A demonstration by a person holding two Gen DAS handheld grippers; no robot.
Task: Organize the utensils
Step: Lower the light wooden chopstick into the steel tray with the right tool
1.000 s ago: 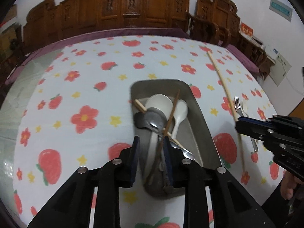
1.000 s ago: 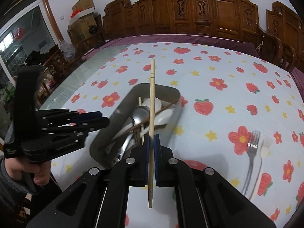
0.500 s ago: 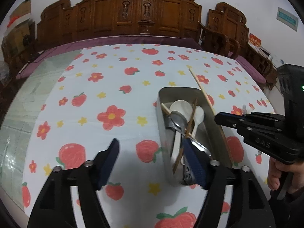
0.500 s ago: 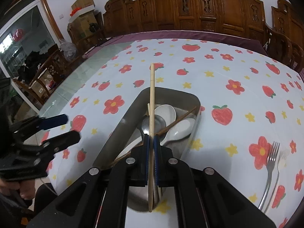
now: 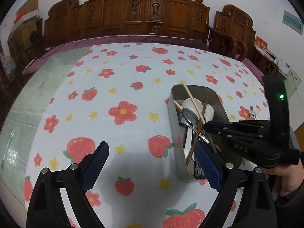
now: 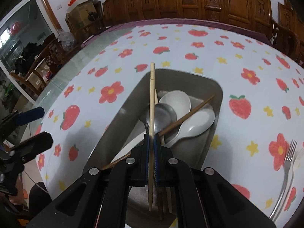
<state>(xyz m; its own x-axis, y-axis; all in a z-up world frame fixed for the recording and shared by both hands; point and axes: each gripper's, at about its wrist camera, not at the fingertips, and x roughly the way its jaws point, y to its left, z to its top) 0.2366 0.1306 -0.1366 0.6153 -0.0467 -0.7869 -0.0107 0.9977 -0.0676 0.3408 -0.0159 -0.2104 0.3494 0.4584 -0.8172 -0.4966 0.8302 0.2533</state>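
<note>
A steel tray [image 5: 218, 102] [image 6: 123, 117] on the strawberry-print tablecloth holds white spoons [image 6: 176, 99], a metal spoon [image 6: 163, 114], and brown chopsticks [image 6: 190, 112]. My right gripper [image 6: 151, 148] is shut on a pale wooden chopstick [image 6: 152, 95], held lengthwise over the tray; it also shows in the left wrist view [image 5: 193, 102]. My left gripper [image 5: 152, 163] is open and empty, low over the cloth left of the tray.
Two forks [image 6: 286, 167] lie on the cloth right of the tray. Carved wooden chairs [image 5: 144, 13] line the far side of the table. Bare glass tabletop [image 5: 20, 98] lies to the left.
My left gripper opened wide and drew back left from the tray. My right gripper carried the pale chopstick forward and down over the tray.
</note>
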